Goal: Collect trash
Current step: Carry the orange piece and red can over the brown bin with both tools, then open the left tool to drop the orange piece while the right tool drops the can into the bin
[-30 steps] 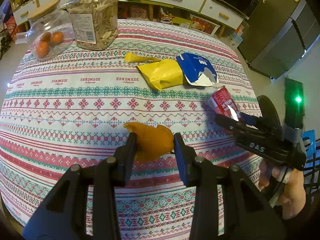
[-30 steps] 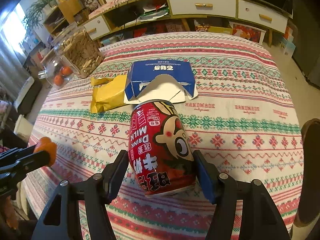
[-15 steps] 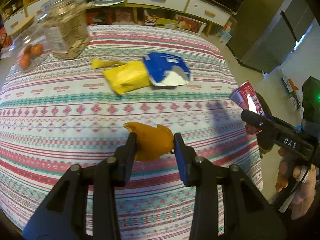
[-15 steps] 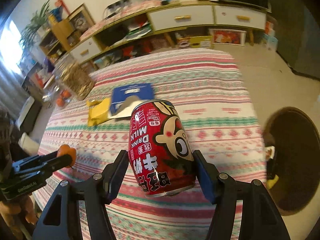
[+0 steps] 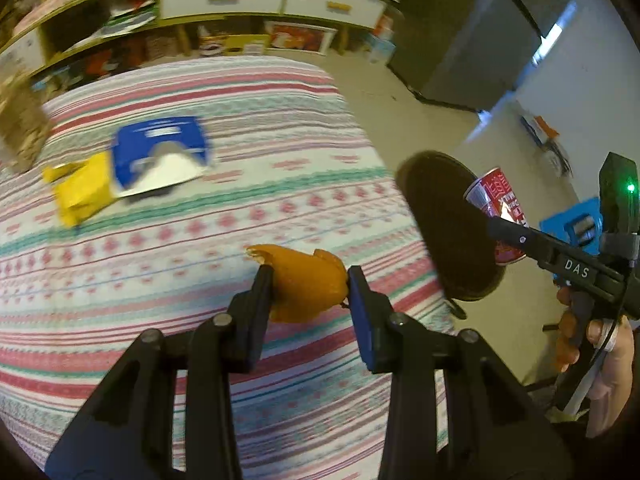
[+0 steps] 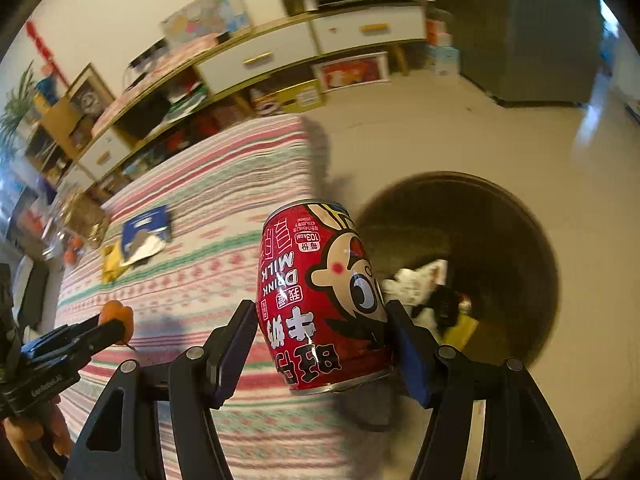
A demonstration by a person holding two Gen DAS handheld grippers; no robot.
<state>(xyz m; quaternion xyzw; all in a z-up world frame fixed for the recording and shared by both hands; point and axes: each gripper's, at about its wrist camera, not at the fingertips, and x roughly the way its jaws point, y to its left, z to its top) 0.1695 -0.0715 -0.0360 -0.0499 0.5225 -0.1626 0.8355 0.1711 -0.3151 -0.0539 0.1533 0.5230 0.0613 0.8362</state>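
The desk point(image 5: 200, 240), under a striped patterned cloth, fills most of the left wrist view. Beside its right edge, on the floor, stands the dark round trash bin point(image 6: 500, 216), its mouth open and already holding some crumpled waste. On the cloth, well apart from both claws, lie a blue carton point(image 5: 160, 148) and a yellow wrapper point(image 5: 80, 196), touching each other.

The right claw point(image 6: 320, 344) is closed around a red milk can point(image 6: 316, 300), gripping it low on both sides; the can's long axis points away from the camera and tilts slightly, and it hangs at the bin's near-left rim, not yet over the mouth. The right claw is nearer the bin, which lies forward and to its right.

The left claw point(image 5: 306, 280) pinches an orange peel point(image 5: 308, 280) above the desk, the bin off to its right.
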